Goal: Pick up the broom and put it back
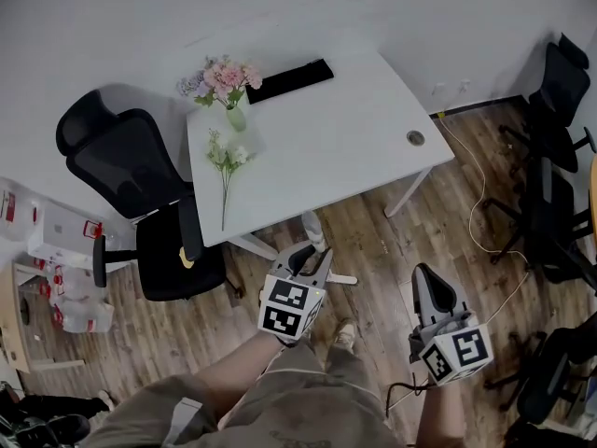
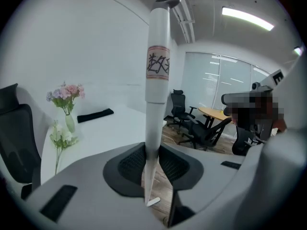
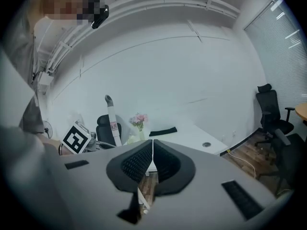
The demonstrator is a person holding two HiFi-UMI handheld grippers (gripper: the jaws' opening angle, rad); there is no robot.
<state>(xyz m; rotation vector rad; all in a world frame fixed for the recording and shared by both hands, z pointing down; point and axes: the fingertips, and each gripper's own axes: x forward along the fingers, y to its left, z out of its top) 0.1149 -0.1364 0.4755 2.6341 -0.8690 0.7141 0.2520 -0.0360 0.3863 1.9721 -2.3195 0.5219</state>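
The broom is a white pole (image 2: 157, 80) with a red-printed label, standing upright between the jaws of my left gripper (image 2: 152, 153), which is shut on it. In the head view the left gripper (image 1: 306, 256) is low over the wooden floor in front of the table, with the pole's end (image 1: 314, 230) just beyond it. My right gripper (image 1: 428, 279) hangs to its right, jaws together with nothing in them. The right gripper view shows those shut jaws (image 3: 152, 150) and, to the left, the broom pole (image 3: 112, 121) beside the left gripper's marker cube (image 3: 76, 138).
A white table (image 1: 354, 129) ahead carries a vase of pink flowers (image 1: 227, 87), a loose flower stem (image 1: 226, 171) and a black pad (image 1: 290, 79). A black office chair (image 1: 140, 194) stands at its left, more chairs (image 1: 550, 194) at the right. A cable (image 1: 480, 203) runs over the floor.
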